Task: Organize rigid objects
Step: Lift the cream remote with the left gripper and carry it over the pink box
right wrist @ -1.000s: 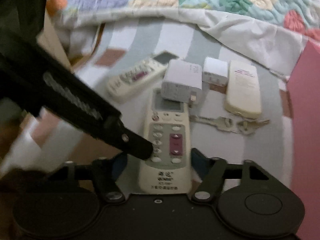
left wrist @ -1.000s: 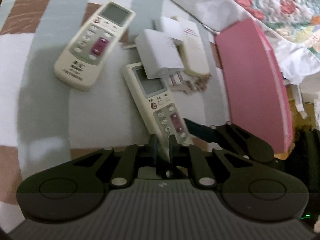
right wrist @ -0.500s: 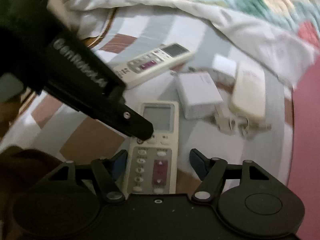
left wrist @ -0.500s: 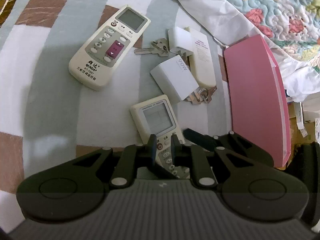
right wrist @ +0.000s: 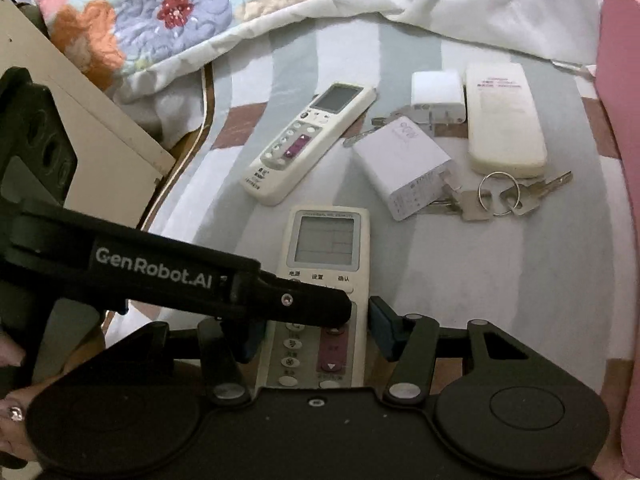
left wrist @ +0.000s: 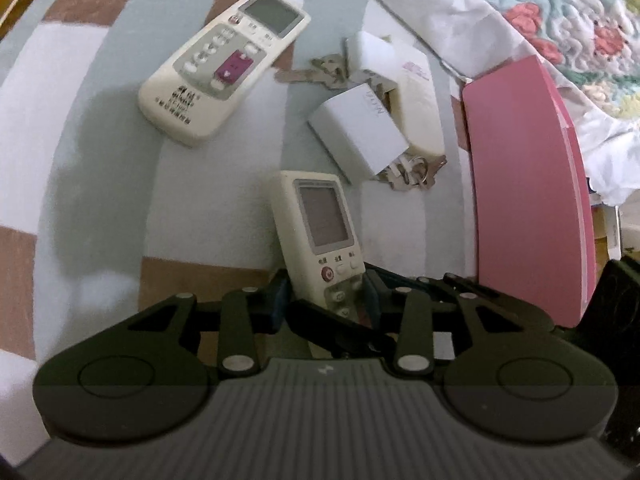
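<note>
A cream remote with a grey screen (left wrist: 316, 232) (right wrist: 324, 248) lies lengthwise on the striped sheet, its button end toward me. My right gripper (right wrist: 316, 332) straddles that end with its jaws closing. The right pad touches the remote's edge, and the left pad is hidden behind the left gripper's finger (right wrist: 240, 280). My left gripper (left wrist: 325, 296) hovers over the same end, its jaws opening on either side of the remote without pressing it. A second remote (left wrist: 224, 68) (right wrist: 308, 140) with a magenta button lies further off to the left.
Beyond lie a large white charger (right wrist: 404, 164), a small charger (right wrist: 438, 88), a plain cream remote (right wrist: 506, 120) and keys on a ring (right wrist: 500, 196). A pink box (left wrist: 524, 184) stands along the right. A flowered quilt (right wrist: 160, 0) lies at the back, and a person's hand (right wrist: 12, 412) shows lower left.
The screen remote has slid toward me, out from under the large charger. The left gripper's jaws have spread from nearly shut to either side of it.
</note>
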### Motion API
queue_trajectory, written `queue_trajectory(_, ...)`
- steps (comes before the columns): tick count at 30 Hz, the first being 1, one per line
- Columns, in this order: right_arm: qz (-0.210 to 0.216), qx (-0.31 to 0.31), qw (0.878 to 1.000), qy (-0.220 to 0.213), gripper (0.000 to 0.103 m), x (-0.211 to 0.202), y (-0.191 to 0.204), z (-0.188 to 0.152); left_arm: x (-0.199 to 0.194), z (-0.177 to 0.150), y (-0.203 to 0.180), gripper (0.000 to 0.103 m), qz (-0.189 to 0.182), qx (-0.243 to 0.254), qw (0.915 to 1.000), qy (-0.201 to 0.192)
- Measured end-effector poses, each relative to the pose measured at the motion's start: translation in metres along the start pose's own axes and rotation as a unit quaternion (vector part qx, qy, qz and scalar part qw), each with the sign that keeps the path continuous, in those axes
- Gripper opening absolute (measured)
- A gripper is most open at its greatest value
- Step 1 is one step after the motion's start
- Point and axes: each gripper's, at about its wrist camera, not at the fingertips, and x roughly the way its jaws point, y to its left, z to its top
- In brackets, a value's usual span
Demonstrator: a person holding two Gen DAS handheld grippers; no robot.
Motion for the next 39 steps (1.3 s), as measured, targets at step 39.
queue_trajectory(39, 0.018, -0.054, 0.987, -0.152, 0.059, -0.206, 0.012, 0.031, -0.139, -0.003, -0.200, 0.024, -0.021, 0.227, 0.9722, -0.055)
